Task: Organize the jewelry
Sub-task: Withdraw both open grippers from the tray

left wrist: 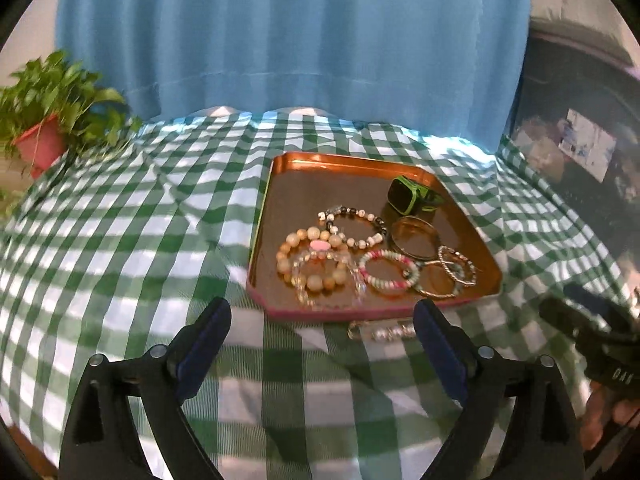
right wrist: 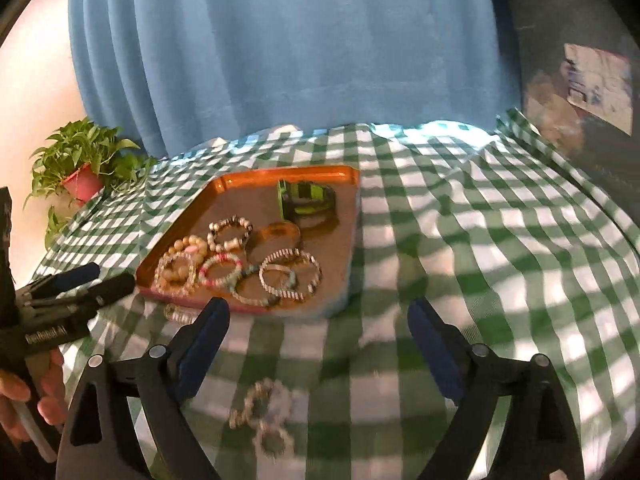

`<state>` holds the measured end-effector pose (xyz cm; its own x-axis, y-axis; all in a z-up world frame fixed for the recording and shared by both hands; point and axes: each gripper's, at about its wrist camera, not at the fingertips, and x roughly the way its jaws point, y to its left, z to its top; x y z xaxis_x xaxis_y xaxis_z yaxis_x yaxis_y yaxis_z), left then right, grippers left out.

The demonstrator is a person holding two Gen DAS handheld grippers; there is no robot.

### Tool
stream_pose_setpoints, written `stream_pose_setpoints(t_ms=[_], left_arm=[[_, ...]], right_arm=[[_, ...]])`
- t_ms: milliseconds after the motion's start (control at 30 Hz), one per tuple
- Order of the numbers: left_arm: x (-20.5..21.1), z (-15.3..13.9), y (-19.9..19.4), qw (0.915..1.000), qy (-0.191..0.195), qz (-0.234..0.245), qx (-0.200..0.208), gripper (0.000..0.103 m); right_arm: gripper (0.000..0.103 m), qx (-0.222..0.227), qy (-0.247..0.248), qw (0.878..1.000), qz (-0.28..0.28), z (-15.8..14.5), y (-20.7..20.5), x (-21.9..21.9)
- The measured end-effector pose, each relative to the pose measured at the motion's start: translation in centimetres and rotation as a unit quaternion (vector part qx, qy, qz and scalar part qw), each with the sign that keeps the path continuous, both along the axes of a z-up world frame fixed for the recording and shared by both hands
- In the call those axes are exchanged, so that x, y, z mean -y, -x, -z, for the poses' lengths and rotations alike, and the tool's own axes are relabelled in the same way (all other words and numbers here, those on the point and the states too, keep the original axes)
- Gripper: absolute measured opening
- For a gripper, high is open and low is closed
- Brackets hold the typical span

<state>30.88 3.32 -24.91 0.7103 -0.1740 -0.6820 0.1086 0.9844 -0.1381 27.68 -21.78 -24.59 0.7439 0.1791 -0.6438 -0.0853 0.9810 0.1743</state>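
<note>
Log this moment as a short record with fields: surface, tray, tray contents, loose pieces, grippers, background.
surface: green-and-white checked cloth
tray: copper tray on the cloth
tray contents: green smartwatch, gold bangle, several beaded bracelets
loose pieces: clear bead piece on the cloth just in front of the tray; blurred bead cluster on the cloth below the right gripper
left hand-held gripper: open, empty
right hand-held gripper: open, empty
background: blue curtain, potted plant

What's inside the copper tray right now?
The copper tray holds a green smartwatch, several beaded bracelets and metal bangles, overlapping in places. What lies under the overlapped pieces cannot be seen.
</note>
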Motion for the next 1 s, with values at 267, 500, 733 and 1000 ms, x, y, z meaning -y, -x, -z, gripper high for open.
stream_pose_setpoints(t_ms=[267, 500, 733, 1000], left_arm=[[-1.6, -1.5, 5.3, 0.9993, 0.033, -0.017, -0.004, 0.093], [-2.3, -3.1, 9.7, 0.9995, 0.031, -0.011, 0.007, 0.093], [-2.0, -4.5, 11.7, 0.9997, 0.019, 0.007, 0.016, 0.093], [0.5, -2.5, 8.1, 0.9988, 0.02, 0.044, 0.002, 0.093]], right_arm=[[0.089, 0.013, -0.014, 1.0, 0.003, -1.6, 5.1, 0.9], [0.089, 0.011, -0.02, 1.0, -0.007, -2.7, 9.2, 0.8], [0.089, 0.011, -0.009, 0.999, -0.03, -3.7, 11.6, -0.1], [0.075, 0.024, -0.034, 0.998, -0.038, -2.7, 9.2, -0.6]])
